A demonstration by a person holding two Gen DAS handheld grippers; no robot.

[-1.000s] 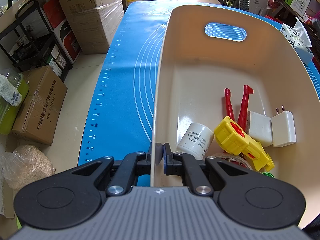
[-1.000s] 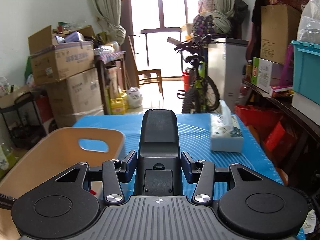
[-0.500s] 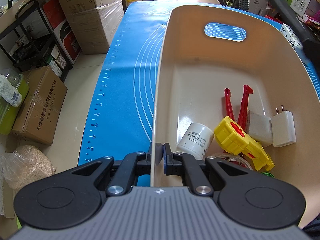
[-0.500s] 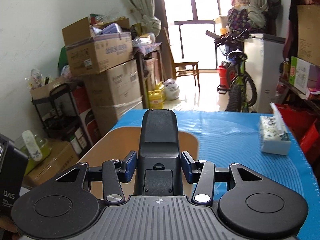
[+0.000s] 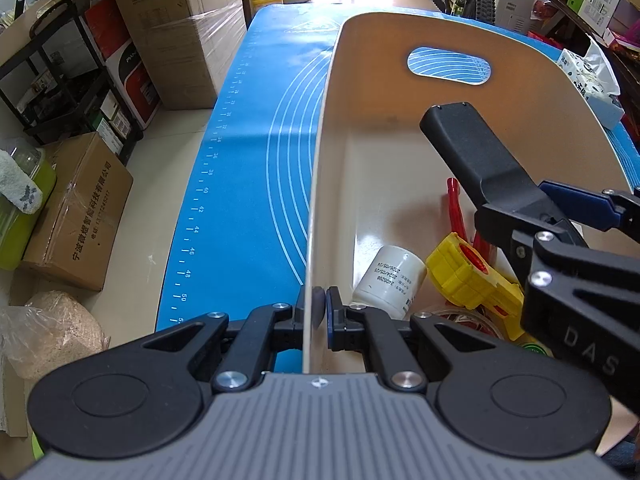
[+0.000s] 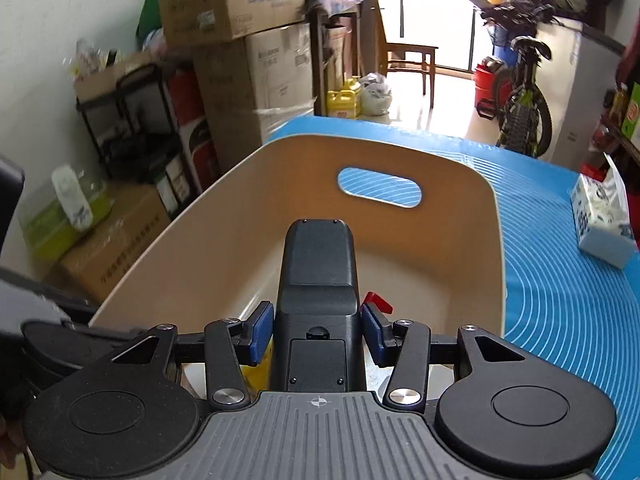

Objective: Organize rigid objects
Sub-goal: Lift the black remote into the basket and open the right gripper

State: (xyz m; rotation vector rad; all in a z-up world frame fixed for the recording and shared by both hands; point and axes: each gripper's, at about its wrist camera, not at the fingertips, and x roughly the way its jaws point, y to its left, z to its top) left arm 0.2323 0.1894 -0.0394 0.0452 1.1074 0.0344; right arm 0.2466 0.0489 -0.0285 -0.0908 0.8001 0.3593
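A beige bin (image 5: 500,92) with a handle slot stands on a blue mat (image 5: 256,168). My left gripper (image 5: 318,306) is shut on the bin's left wall. My right gripper (image 6: 316,330) is shut on a black remote-like device (image 6: 318,272) and holds it over the bin's inside; the device also shows in the left wrist view (image 5: 480,160). In the bin lie a white cylinder (image 5: 390,280), a yellow toy tool (image 5: 472,276) and red pliers (image 5: 456,208). The right gripper hides the right part of the bin floor.
A tissue box (image 6: 604,220) sits on the mat right of the bin. Cardboard boxes (image 5: 180,28) and a black shelf rack (image 5: 64,84) stand on the floor at the left. A bicycle (image 6: 520,100) stands beyond the table.
My right gripper has carried the black device left and down, from beside the bin to over its inside. My left gripper has stayed clamped on the bin wall.
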